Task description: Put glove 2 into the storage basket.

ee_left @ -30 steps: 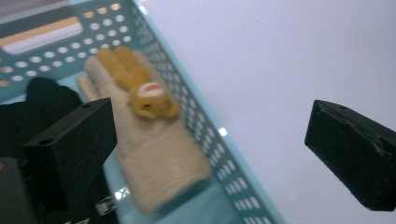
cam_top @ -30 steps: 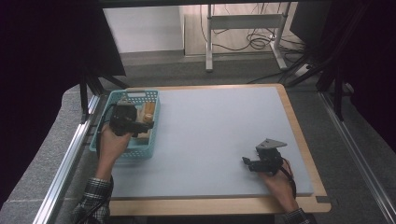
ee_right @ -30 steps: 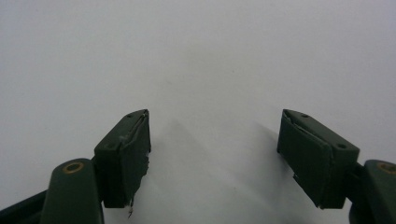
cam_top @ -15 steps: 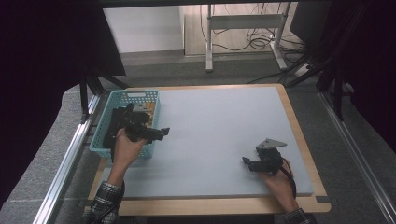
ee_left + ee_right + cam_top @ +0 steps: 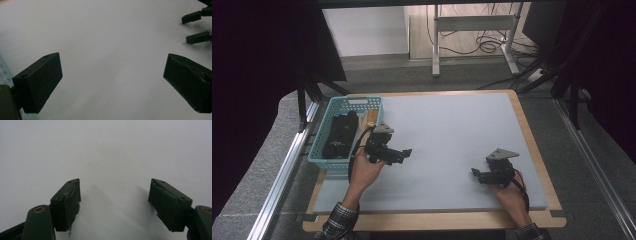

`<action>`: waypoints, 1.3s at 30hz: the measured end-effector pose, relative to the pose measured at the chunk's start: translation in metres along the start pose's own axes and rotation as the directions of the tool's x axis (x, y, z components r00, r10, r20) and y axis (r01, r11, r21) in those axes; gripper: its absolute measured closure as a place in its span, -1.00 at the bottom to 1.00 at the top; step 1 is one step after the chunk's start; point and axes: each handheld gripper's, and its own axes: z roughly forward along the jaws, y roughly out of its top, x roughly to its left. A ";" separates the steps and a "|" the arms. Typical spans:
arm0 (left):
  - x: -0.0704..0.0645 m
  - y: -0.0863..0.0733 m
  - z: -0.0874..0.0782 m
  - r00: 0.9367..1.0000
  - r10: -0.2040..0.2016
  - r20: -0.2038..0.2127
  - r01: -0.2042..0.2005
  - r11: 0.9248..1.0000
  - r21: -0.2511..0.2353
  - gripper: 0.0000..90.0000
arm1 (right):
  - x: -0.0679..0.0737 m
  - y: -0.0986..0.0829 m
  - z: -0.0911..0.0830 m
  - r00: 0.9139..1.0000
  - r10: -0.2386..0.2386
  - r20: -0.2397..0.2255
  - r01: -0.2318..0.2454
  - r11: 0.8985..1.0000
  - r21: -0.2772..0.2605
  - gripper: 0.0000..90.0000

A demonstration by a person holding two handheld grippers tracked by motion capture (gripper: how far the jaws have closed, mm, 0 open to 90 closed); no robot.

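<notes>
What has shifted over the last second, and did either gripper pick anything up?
The left gripper has come out of the blue basket and swung right over the grey mat, jaws open and empty. Nothing visibly came out with it; the dark items lie in the basket. The right gripper stayed where it was on the mat, open and empty. The basket has not moved.

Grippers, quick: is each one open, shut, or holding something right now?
Left gripper: open, holding nothing, over the bare grey mat beside the blue basket.
Right gripper: open, holding nothing, low over the mat.
</notes>
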 end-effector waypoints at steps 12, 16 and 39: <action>-0.025 -0.016 0.019 0.998 0.043 0.050 -0.043 0.999 -0.005 -0.95 | 0.000 0.000 0.000 1.000 0.001 0.000 -0.001 1.000 0.000 -0.45; -0.031 -0.025 0.028 0.997 0.059 0.048 -0.059 0.998 0.008 -0.96 | 0.000 0.000 0.000 1.000 0.000 0.000 0.000 1.000 0.000 -0.45; -0.042 -0.065 0.071 0.995 0.102 -0.014 -0.099 0.988 0.121 -1.00 | 0.000 0.000 0.000 1.000 0.000 0.000 0.000 1.000 -0.001 -0.45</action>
